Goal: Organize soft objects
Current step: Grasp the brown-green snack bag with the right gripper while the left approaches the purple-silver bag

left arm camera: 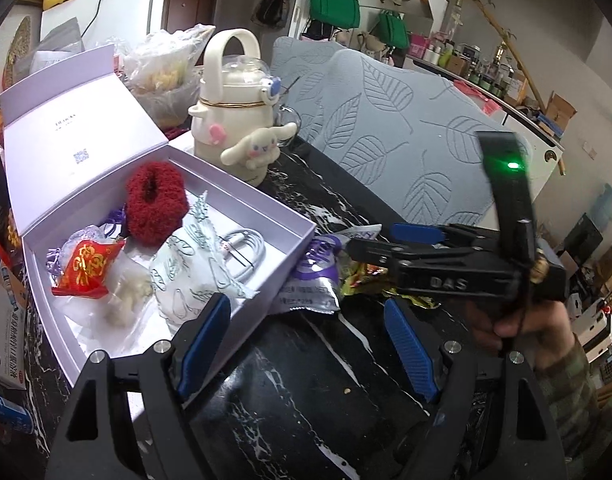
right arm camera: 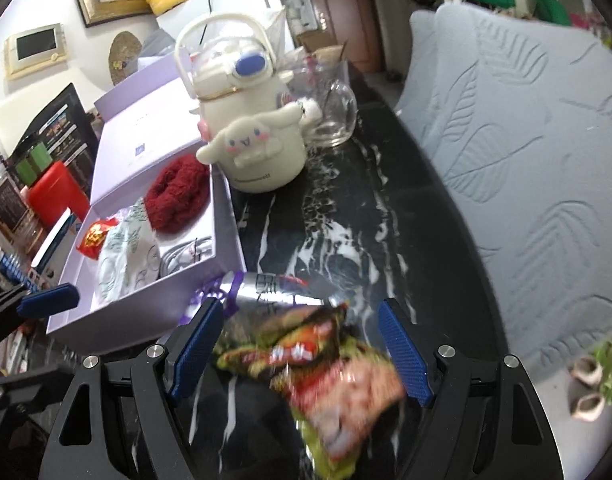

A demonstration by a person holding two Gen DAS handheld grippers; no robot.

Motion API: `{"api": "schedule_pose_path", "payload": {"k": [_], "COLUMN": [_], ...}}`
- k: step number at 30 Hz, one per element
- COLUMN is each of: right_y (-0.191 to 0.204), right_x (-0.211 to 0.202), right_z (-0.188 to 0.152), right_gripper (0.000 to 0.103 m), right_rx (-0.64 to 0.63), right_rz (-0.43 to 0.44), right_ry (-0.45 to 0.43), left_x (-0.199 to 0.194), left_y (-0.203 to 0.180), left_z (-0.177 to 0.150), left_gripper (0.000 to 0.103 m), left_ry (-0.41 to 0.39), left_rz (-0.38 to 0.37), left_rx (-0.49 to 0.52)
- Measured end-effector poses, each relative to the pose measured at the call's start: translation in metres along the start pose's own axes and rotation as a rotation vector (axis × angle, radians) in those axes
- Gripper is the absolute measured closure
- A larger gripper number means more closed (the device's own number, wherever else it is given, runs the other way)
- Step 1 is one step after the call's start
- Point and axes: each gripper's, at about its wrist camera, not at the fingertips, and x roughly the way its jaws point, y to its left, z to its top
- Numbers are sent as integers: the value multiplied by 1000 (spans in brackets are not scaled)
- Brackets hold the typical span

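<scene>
Right gripper [right arm camera: 300, 348] gaping, blurry snack packets [right arm camera: 306, 364] between its pads, contact unclear. Left gripper [left arm camera: 306, 340] wide open, empty, over dark marble surface [left arm camera: 306, 392]. Purple-silver pouch [left arm camera: 312, 280] mid-frame beside lavender box [left arm camera: 290, 232]; red fuzzy scrunchie [left arm camera: 156, 208] inside, upper left.

Bare black marble surface [left arm camera: 306, 380] lies open at its near edge; the open lilac cardboard box [left arm camera: 242, 312] walls the left edge, crinkled snack packets [right arm camera: 306, 360] crowd mid-surface, cream plastic kettle [right arm camera: 258, 132] blocks the far edge
</scene>
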Motion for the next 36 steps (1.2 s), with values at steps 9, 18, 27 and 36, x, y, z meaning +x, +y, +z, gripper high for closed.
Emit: {"api": "schedule_pose_path", "payload": {"k": [9, 18, 27, 36], "right_y": [-2, 20, 48, 61], "right_x": [20, 9, -18, -60], "right_z": [4, -19, -61, -97], "right_gripper": [47, 67, 67, 51], "right_rx": [-23, -119, -181, -136], "right_rz": [200, 269, 337, 279], "right_ry": [12, 50, 79, 59], "left_x": [3, -3, -12, -42], "left_y": [7, -1, -7, -19], "left_z": [1, -2, -23, -45], "left_gripper": [24, 24, 24, 24], "left_ry": [7, 13, 66, 46], "left_rz": [6, -12, -55, -38], "left_rx": [-18, -2, -21, 9]}}
